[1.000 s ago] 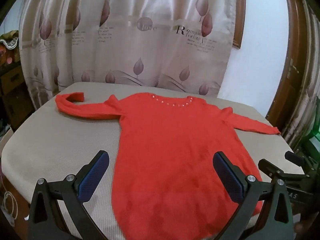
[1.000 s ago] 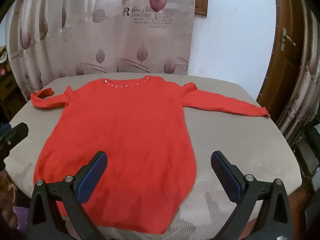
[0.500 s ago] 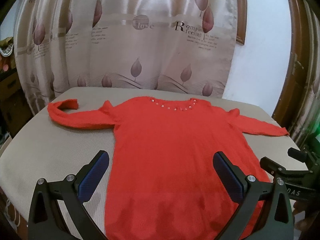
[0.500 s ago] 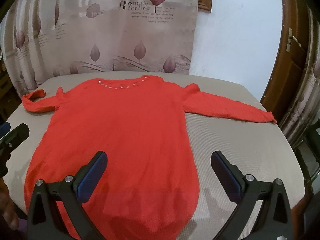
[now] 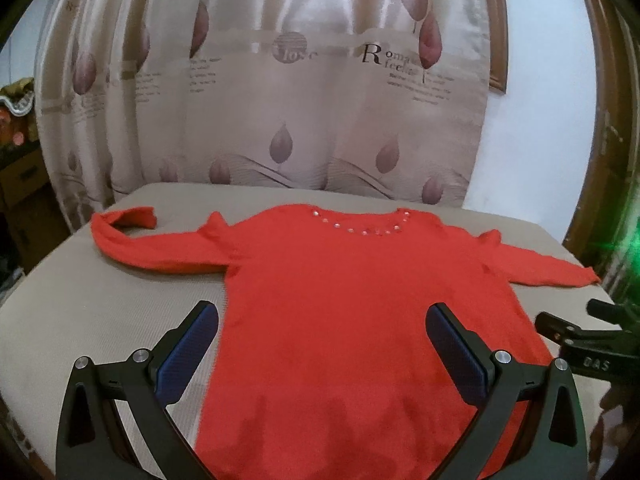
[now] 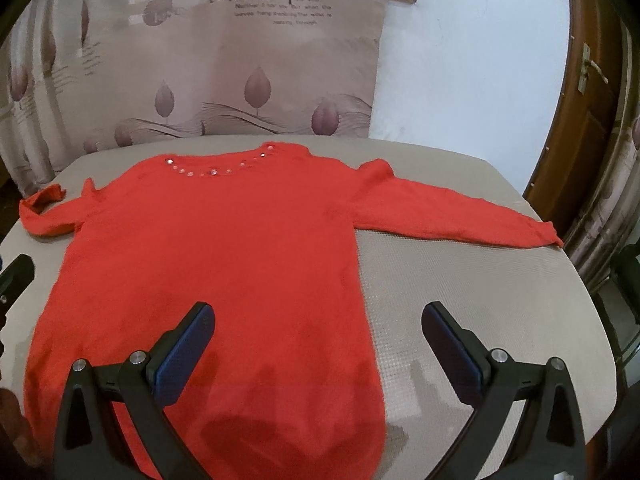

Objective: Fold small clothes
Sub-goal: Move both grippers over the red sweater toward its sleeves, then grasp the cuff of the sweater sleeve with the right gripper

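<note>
Red sweater (image 5: 352, 312) spread flat on beige table (image 5: 100, 300), ahead of left gripper (image 5: 324, 344).

Jaws wide apart, empty, hovering over the lower body; sleeves outstretched, left cuff curled; right gripper (image 5: 580, 336) just beside, rightward; curtain (image 5: 260, 100) beyond.

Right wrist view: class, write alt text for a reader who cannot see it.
A red sweater lies flat, front up, on a beige table, both sleeves spread sideways. The open right gripper hovers above its lower hem, holding nothing. A leaf-print curtain hangs behind.
</note>
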`<state>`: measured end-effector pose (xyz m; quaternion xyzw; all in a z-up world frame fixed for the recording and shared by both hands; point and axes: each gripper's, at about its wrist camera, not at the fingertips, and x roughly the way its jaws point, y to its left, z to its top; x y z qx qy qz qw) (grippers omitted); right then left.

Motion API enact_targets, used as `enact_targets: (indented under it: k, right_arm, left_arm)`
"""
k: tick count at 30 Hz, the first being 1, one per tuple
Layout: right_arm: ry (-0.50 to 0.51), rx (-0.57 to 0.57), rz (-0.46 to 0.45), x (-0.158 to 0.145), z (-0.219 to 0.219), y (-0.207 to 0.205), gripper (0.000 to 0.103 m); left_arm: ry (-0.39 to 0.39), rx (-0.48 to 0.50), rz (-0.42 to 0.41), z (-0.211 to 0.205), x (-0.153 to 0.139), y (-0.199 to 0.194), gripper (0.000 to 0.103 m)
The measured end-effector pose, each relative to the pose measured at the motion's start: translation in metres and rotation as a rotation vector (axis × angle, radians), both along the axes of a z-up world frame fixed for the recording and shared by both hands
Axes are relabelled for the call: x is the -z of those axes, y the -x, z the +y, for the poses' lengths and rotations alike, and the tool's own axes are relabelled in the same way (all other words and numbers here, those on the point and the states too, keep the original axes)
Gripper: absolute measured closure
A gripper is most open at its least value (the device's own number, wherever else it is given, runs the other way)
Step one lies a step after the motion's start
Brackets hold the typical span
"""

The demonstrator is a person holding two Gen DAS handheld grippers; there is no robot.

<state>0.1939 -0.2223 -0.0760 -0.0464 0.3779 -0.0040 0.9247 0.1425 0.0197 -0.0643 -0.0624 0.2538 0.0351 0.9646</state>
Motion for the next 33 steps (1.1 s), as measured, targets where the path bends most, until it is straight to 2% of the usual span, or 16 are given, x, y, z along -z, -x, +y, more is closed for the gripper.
enact_targets:
  k: [3, 16, 23, 25, 27, 30, 32, 33]
  right_arm:
    - [-0.006, 0.008, 0.005, 0.003, -0.005, -0.01, 0.0]
    - [-0.019, 0.023, 0.022, 0.017, -0.019, -0.039, 0.0]
    - [-0.043, 0.02, 0.035, 0.023, -0.033, -0.052, 0.0]
    - [-0.089, 0.004, 0.042, 0.024, -0.045, -0.056, 0.0]
    - [-0.179, -0.011, 0.05, 0.025, -0.067, -0.062, 0.0]
    - [-0.369, 0.02, 0.035, 0.028, -0.131, -0.074, 0.001]
    - [-0.453, 0.082, 0.033, 0.032, -0.176, -0.082, 0.018]
    - [-0.492, 0.126, 0.047, 0.036, -0.204, -0.088, 0.036]
  left_arm:
    - [0.013, 0.003, 0.02, 0.002, 0.002, -0.009, 0.0]
    - [-0.012, 0.012, 0.098, -0.003, 0.017, -0.048, 0.0]
    - [-0.001, -0.017, 0.161, 0.002, 0.036, -0.064, 0.0]
    - [0.014, -0.031, 0.172, 0.007, 0.042, -0.065, 0.0]
    - [0.04, -0.032, 0.185, 0.011, 0.047, -0.067, 0.0]
    - [0.061, -0.041, 0.174, 0.015, 0.048, -0.063, 0.0]
    - [0.07, -0.034, 0.156, 0.015, 0.047, -0.06, 0.0]
    - [0.068, -0.034, 0.149, 0.015, 0.047, -0.059, 0.0]
